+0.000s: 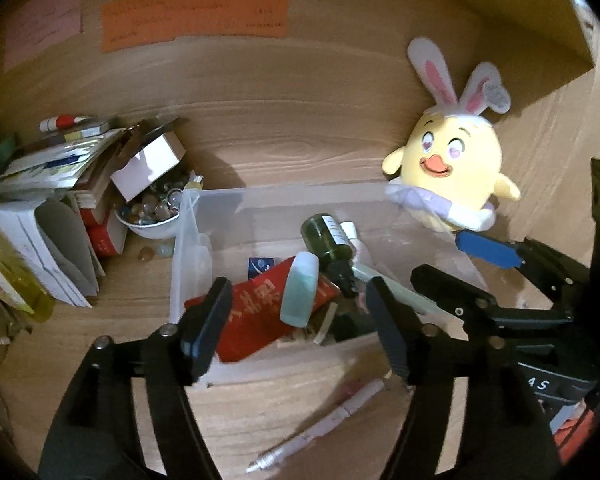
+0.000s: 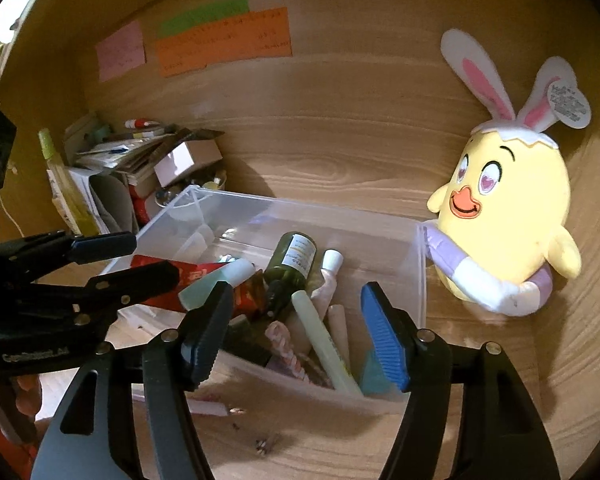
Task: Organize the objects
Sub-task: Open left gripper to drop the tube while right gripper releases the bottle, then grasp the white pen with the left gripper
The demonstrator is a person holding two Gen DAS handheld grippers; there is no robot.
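Two grippers hang over the clear plastic bin [image 2: 418,280] on the wooden desk [image 1: 260,408] — the left gripper [image 1: 300,322] with jaws apart and nothing between its pads, the right gripper [image 2: 296,334] spread wide too, empty. Down in the bin lie a green glass bottle [image 2: 294,262], a red packet [image 1: 260,312], a pale mint tube [image 1: 300,294] and a light green pen [image 2: 324,344], all jumbled together. Just beside the bin's right wall sits a yellow chick plush [image 2: 512,216] with rabbit ears. One pink pen [image 1: 320,428] lies on the desk outside the bin, near its front wall — and at far left, a stack of books [image 1: 52,216] with a bowl of marbles [image 1: 152,210]
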